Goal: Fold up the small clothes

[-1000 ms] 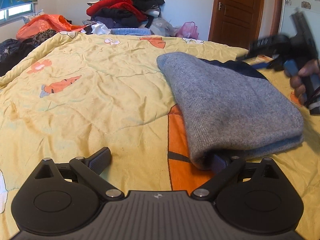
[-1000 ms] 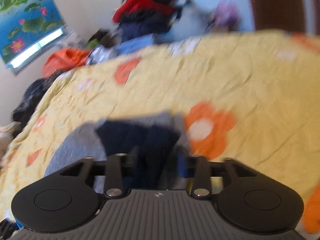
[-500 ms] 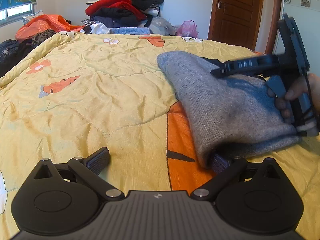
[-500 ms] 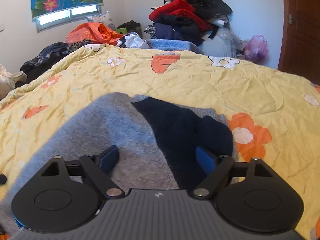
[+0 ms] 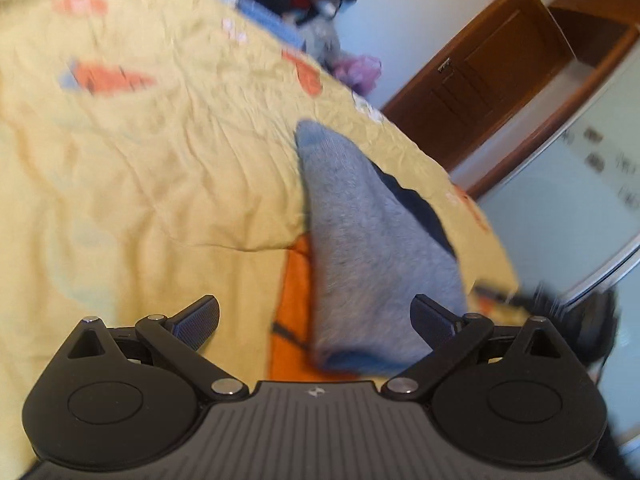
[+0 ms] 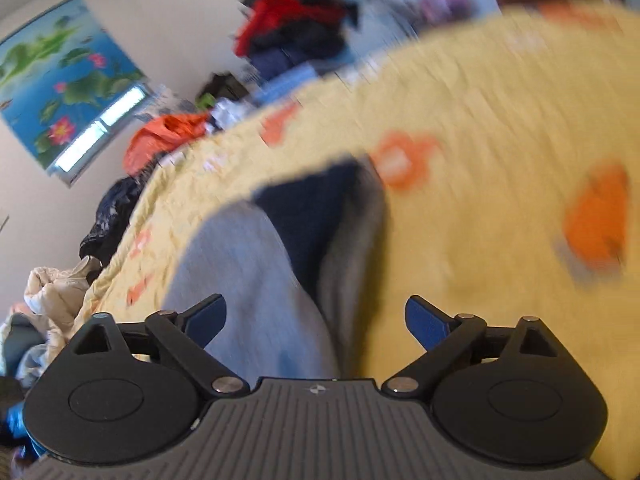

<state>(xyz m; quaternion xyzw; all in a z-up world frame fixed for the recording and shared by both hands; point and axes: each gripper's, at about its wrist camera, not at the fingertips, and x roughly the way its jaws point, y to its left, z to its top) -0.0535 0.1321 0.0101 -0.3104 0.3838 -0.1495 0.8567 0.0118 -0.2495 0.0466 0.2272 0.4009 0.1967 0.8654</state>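
A folded grey sweater [image 5: 368, 248] with a navy part [image 6: 312, 208] showing at its far side lies on the yellow quilt [image 5: 140, 184]. My left gripper [image 5: 316, 320] is open just in front of the sweater's near edge. Both its fingers [image 5: 200, 316] show and neither pad presses on the cloth. My right gripper [image 6: 316, 320] hovers over the sweater's other end [image 6: 248, 280]; its jaws are opening wide and hold nothing. In the left wrist view the right gripper [image 5: 580, 312] is a dark blur at the bed's right edge. Both views are tilted and blurred.
A heap of red and dark clothes [image 6: 296, 20] is piled behind the bed, with an orange bag [image 6: 168, 136] and more clothes [image 6: 52, 292] along its left side. A brown door [image 5: 488, 80] stands behind the bed at the right.
The right gripper's jaws have spread and it has drawn back from over the sweater to the bed's right edge. The left gripper has rolled, and its right finger has come out from under the sweater's edge.
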